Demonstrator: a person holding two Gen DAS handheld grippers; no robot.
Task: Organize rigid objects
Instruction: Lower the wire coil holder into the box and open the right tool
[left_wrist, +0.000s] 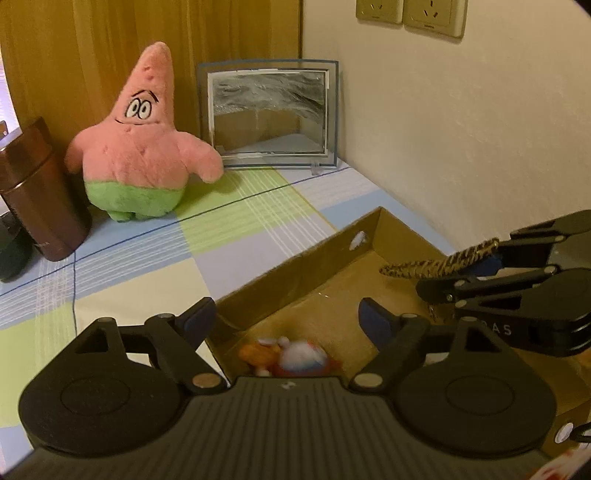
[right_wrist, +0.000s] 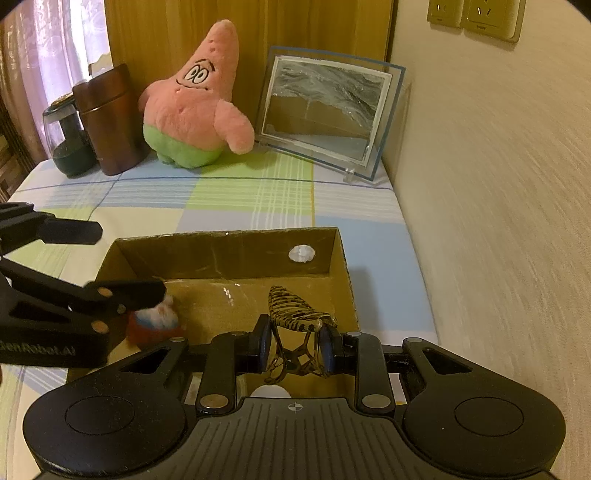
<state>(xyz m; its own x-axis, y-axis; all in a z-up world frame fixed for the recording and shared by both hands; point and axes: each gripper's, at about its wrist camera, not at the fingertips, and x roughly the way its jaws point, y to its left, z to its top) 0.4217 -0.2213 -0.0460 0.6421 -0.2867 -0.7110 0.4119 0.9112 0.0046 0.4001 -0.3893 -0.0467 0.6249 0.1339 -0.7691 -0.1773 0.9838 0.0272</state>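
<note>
Jaws of the left gripper (left_wrist: 288, 317) stand apart above a blurred figurine (left_wrist: 295, 356) in the cardboard box (left_wrist: 258, 280); right gripper (right_wrist: 295, 341) clamps a striped hair claw (right_wrist: 291, 310).

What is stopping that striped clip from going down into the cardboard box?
Nothing visible. The right gripper holds the striped clip over the cardboard box, and the floor beneath looks bare. The small figurine lies off to the left, below the open left gripper.

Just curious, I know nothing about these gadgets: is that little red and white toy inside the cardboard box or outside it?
Inside. The red and white toy lies on the floor of the cardboard box, within its walls.
</note>
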